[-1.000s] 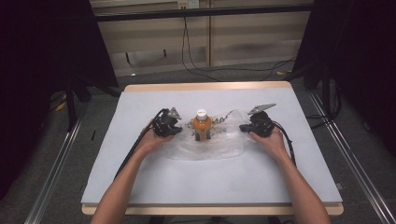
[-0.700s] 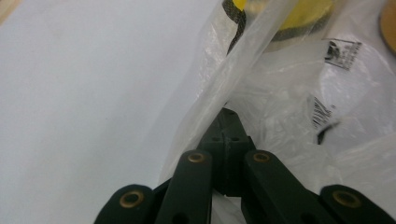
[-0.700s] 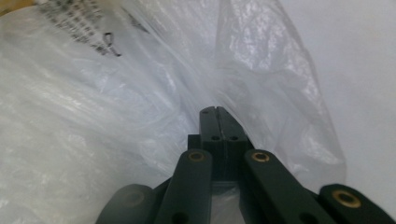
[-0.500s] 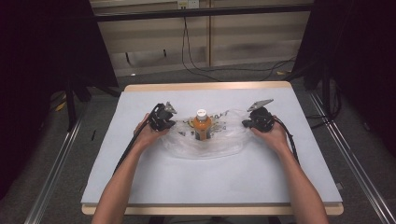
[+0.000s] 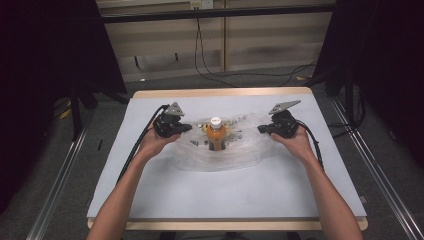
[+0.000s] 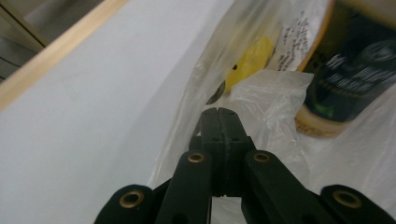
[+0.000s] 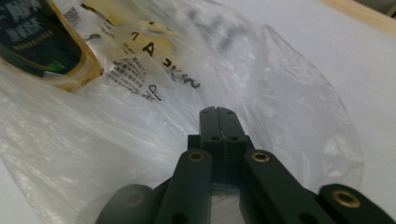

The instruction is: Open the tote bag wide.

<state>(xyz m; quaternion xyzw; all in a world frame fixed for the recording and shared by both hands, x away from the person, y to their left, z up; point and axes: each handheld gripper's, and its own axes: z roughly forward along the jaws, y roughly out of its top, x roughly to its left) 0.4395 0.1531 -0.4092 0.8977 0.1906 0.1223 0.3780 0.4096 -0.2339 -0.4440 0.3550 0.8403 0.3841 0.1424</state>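
Note:
A clear plastic bag lies spread across the middle of the white mat. Inside it an orange bottle with a white cap stands upright. My left gripper is shut on the bag's left edge, and my right gripper is shut on its right edge, so the film is stretched between them. In the left gripper view the jaws meet at the plastic, with the bottle's dark label and a yellow item beyond. In the right gripper view the shut jaws pinch printed film, with the bottle at the upper left.
The white mat covers a wood-edged table. Black cables trail back from each gripper along the forearms. Bare mat stretches from the bag to the near edge. Dark curtains and metal rails flank the table.
Both grippers have moved apart and a little farther from the person, pulling the bag wider. The bottle has stayed upright in the middle.

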